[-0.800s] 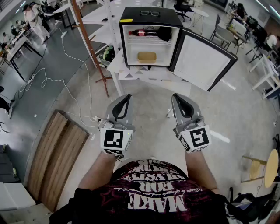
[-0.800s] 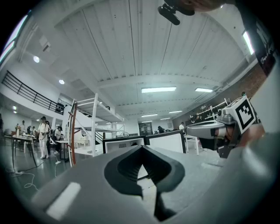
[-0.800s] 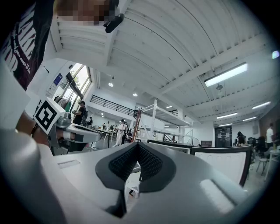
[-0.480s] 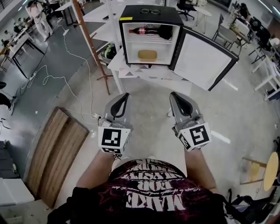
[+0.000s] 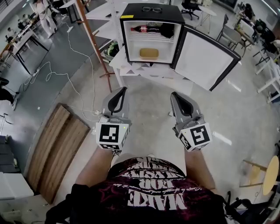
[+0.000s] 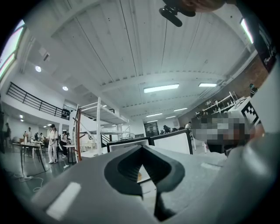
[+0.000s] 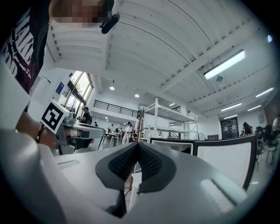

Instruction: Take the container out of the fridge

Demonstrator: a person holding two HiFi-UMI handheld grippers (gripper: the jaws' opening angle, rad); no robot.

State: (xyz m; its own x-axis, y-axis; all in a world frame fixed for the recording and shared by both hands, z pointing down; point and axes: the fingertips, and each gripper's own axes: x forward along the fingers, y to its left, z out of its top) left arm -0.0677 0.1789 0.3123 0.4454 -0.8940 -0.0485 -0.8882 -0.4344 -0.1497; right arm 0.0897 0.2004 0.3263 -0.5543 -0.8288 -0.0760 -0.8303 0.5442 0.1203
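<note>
The person wears a black short-sleeved T-shirt (image 5: 148, 199) printed with dark red patterning and white block lettering. The left gripper (image 5: 124, 90) and the right gripper (image 5: 173, 94) are light grey moulded shells that taper away from the T-shirt. Their jaws are lined with black ribbed pads (image 7: 151, 162). At the end nearest the T-shirt, each gripper carries a white marker cube (image 5: 109, 133) with black square codes.

Fridge (image 5: 124, 39) on worktop (image 5: 131, 71) ahead, door (image 5: 204, 57) open to right. Glasses (image 5: 152, 9) atop fridge. Inside: bottle (image 5: 144, 29) on upper shelf, container (image 5: 149, 53) below. Left tool (image 5: 122, 91), right tool (image 5: 174, 95) side by side, well short of fridge.
</note>
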